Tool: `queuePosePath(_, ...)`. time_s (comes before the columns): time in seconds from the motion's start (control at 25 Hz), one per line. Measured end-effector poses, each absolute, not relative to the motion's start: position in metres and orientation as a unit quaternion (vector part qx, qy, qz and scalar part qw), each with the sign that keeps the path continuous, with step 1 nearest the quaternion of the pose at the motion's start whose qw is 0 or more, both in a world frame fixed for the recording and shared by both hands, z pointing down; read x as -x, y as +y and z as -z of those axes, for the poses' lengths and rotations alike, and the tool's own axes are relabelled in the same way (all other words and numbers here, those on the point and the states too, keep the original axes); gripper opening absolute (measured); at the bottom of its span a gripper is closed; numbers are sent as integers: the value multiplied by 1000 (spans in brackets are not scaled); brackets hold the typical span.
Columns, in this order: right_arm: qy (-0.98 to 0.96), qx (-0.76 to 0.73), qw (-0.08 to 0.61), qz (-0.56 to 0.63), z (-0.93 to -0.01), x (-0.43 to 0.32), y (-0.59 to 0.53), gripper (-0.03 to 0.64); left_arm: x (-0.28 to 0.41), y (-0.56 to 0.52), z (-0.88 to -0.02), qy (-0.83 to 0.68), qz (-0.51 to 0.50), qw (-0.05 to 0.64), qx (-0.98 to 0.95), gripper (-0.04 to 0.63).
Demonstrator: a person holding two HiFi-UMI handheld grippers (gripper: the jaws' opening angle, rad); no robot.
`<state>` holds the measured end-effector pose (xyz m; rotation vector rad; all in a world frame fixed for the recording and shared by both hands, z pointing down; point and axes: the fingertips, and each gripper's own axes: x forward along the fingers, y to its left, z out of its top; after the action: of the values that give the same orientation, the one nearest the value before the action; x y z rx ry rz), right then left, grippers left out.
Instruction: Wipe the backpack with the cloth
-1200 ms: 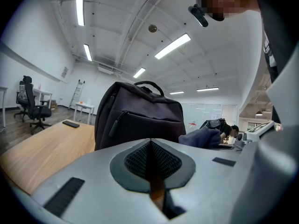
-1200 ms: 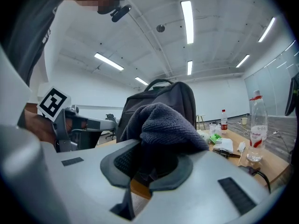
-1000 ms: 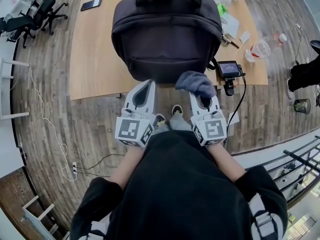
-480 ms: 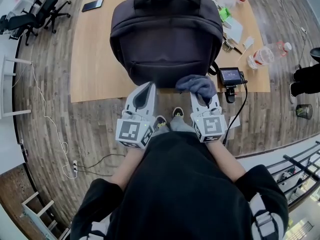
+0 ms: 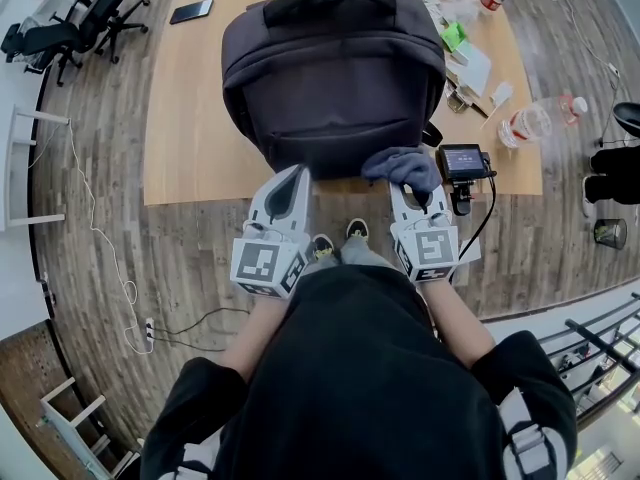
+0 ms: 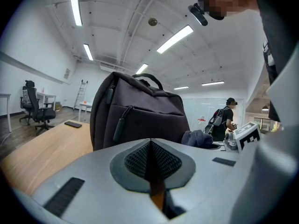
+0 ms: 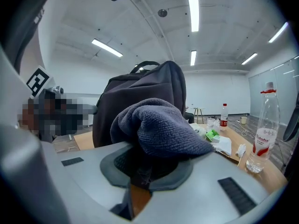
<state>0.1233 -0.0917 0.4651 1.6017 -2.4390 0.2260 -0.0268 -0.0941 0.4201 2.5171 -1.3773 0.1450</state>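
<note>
I see a phone (image 5: 190, 11) on the far corner of the wooden table (image 5: 190, 128), a plastic bottle (image 5: 535, 120) near its right edge, office chairs (image 5: 70, 33) beyond

Black top (image 5: 350, 368), white-striped sleeves (image 5: 527, 438); grey left gripper (image 5: 297, 174), right gripper (image 5: 415, 196).

You are facing the backpack (image 5: 335, 68), which is standing across the middle of the table (image 5: 190, 118) and blocking the way straight ahead. Bare wood is lying open on its left, up to a phone (image 5: 190, 11) at the far corner. On its right, a small screen (image 5: 462, 158), a bottle (image 5: 535, 121) and papers (image 5: 472, 66) are crowding the passage.
</note>
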Motion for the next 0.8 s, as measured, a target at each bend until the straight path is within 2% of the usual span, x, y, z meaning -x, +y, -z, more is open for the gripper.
queuePosePath(0.56,-852,-513,53,-86,-433,-119,-82,54,26,-111,-422,-487,-66,129,-861,15)
queuePosePath(0.8,-851,-519,9,-83,-390,-115,-85,54,26,-111,-422,-463,-65,131,-875,15)
